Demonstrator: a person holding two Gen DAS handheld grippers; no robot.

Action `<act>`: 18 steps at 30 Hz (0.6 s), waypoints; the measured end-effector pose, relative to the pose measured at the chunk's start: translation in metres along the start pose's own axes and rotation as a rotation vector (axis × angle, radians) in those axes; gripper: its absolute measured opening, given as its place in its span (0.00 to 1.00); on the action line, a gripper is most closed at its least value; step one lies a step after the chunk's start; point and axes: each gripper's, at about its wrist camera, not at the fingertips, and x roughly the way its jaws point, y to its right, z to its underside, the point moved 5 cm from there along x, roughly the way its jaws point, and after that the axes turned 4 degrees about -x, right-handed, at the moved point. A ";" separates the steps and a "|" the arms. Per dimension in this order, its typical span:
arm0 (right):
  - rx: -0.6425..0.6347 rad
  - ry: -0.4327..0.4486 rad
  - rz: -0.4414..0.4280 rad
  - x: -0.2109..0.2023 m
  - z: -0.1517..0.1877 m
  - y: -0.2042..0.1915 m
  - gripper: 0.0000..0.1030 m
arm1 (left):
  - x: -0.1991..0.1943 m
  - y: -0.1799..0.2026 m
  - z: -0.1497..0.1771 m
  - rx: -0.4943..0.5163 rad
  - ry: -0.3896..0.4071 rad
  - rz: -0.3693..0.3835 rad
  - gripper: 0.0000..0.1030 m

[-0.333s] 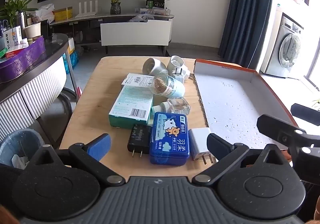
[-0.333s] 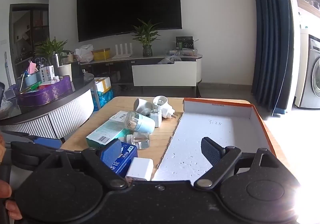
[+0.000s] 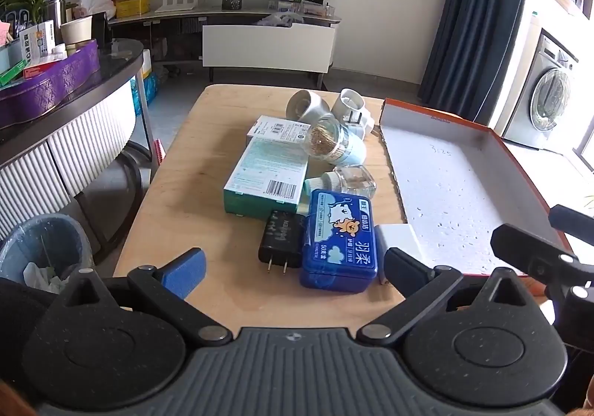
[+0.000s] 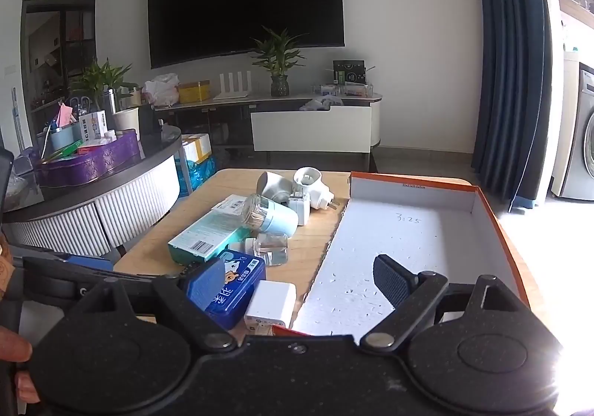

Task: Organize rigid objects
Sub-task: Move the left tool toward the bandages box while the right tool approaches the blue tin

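Judging from the layout, nothing has yet been moved: the orange-rimmed tray (image 3: 497, 141) lies bare on the right of the surface (image 3: 178, 230), and the clutter sits just left of it. Both sets of tongs are spread wide with nothing between them; the left tongs (image 3: 293, 267) hover tilted down above the near edge, and the right tongs (image 4: 297, 278) are held over the near corner of the tray.

Nearest the left tongs lies the blue tin (image 3: 339, 241), flat, with a black plug adapter (image 3: 280, 238) touching its left side and a white charger (image 3: 397, 241) at its right. The tin is judged stiff and light, with smooth, possibly slippery walls; it would best be taken across its short sides, low down. The adapter and charger are hard blocks and should be gripped on their flat faces, clear of the prongs.

Further back, a teal carton (image 3: 267, 178) is expected to dent if squeezed hard. The small glass bottle (image 3: 352, 180) and the toothpick jar (image 3: 334, 141), lying on its side, are judged fragile and prone to rolling, so a gentle grip about the body would be needed.
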 end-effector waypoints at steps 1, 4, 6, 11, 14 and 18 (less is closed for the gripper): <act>-0.001 -0.009 0.001 0.001 0.001 -0.001 0.99 | 0.001 -0.001 0.000 0.002 0.003 -0.007 1.00; 0.000 -0.041 -0.008 0.007 0.005 -0.002 0.99 | 0.002 -0.005 0.002 0.004 0.008 -0.014 1.00; -0.005 -0.050 -0.015 0.010 0.007 -0.002 0.99 | 0.005 -0.005 0.002 -0.003 0.003 -0.014 1.00; -0.012 -0.061 -0.020 0.018 0.012 -0.004 0.99 | 0.011 -0.012 0.003 -0.024 -0.011 -0.021 1.00; -0.014 -0.072 -0.023 0.021 0.014 -0.003 0.99 | 0.014 -0.020 0.003 -0.043 -0.020 -0.039 1.00; -0.015 -0.080 -0.029 0.024 0.015 -0.003 0.99 | 0.018 -0.028 0.004 -0.069 -0.033 -0.054 1.00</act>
